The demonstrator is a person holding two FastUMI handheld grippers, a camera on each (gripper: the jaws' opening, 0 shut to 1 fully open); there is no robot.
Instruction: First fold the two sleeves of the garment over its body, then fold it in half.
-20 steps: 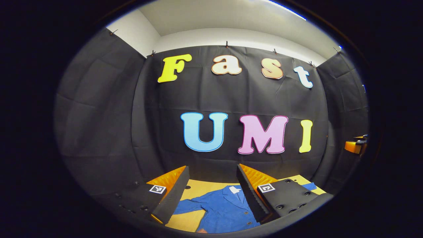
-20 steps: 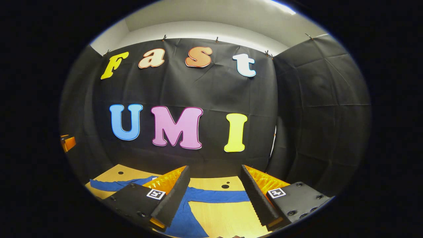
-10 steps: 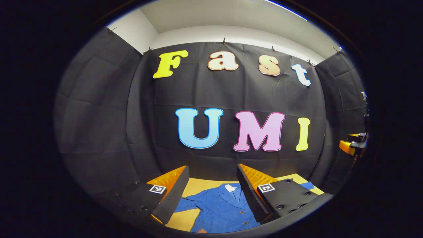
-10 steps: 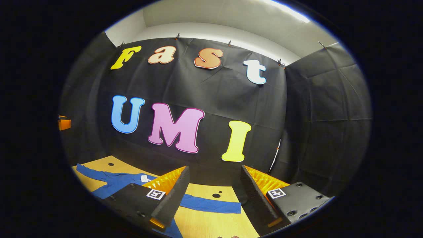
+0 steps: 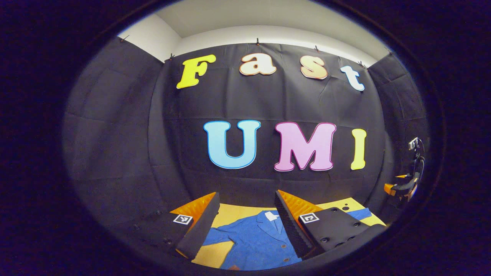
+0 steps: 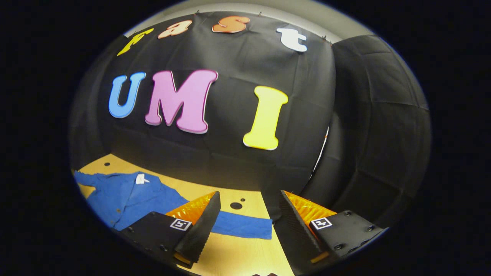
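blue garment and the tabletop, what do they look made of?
Garment: looks like woven cloth, matte, maybe cotton or denim; it lies limp, with a collar and buttons. Tabletop: seems light wood or wood-look laminate, smooth; faint grain, dark round holes.

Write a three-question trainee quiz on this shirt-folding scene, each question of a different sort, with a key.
1. True or false: the blue button-up shirt lies spread flat on the light wooden table with no sleeve folded yet.
2. Multiple choice: the right gripper stands a) shut on the sleeve, b) open above the right sleeve's cuff, c) shut on the collar.
3. Fill in: the left gripper is open, and between its fingers shows the shirt's ____ with a white label.

Key: 1 true; 2 b; 3 collar.
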